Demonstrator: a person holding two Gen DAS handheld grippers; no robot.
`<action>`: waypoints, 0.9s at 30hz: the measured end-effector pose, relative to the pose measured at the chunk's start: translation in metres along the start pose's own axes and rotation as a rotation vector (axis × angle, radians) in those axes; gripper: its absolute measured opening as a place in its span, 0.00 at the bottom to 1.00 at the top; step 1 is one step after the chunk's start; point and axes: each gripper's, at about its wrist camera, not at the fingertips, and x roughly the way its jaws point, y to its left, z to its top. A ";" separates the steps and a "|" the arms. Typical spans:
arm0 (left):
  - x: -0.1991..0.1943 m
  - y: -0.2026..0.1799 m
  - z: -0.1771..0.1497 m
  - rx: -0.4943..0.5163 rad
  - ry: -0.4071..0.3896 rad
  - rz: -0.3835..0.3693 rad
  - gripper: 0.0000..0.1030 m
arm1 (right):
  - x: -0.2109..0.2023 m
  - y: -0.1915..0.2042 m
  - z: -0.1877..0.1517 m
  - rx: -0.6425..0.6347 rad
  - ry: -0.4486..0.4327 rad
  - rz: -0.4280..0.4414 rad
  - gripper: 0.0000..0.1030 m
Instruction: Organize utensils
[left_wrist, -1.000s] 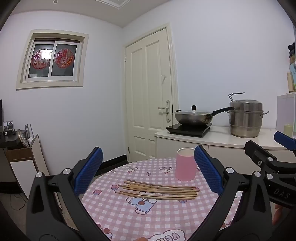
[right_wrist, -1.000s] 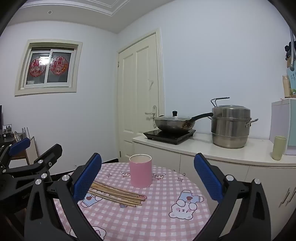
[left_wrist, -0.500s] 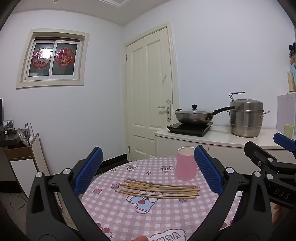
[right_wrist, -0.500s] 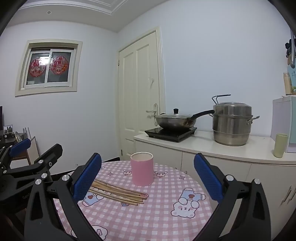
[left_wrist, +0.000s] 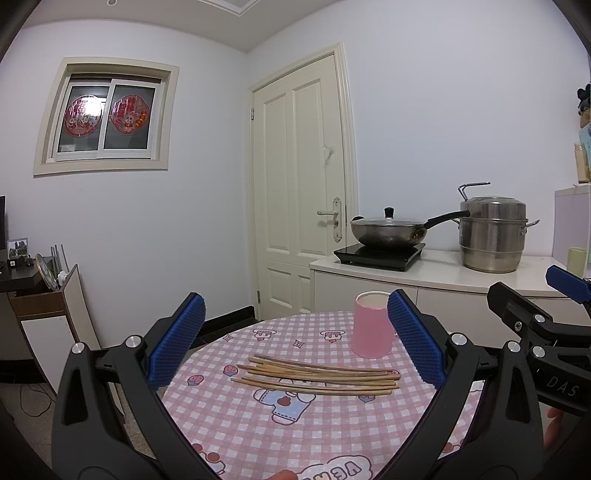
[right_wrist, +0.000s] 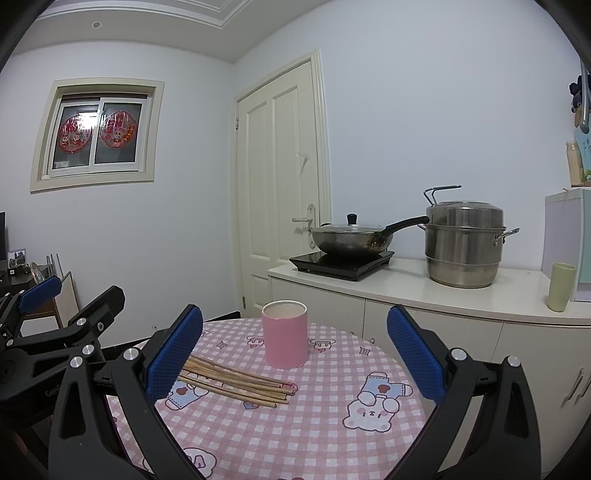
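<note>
One pink cup, several loose chopsticks, two empty wide-spread hand-held grippers

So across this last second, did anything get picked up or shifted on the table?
Nothing was picked up or released. Both cameras drifted slightly, so the view shifts a little. The left gripper and right gripper stay open and empty above the table. The chopsticks lie in the same loose bundle in front of the upright pink cup, neither touched.

Chopsticks partly behind blue pad (right wrist view); window stickers illegible.
</note>
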 end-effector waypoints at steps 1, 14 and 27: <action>0.000 0.000 0.000 0.000 0.000 -0.001 0.94 | 0.000 0.000 0.000 0.000 0.001 0.000 0.93; 0.001 0.001 0.001 -0.003 0.005 -0.004 0.94 | 0.001 -0.001 -0.003 0.003 0.000 -0.001 0.93; 0.002 0.001 0.000 -0.004 0.004 -0.004 0.94 | 0.001 0.000 -0.003 0.004 0.006 0.001 0.93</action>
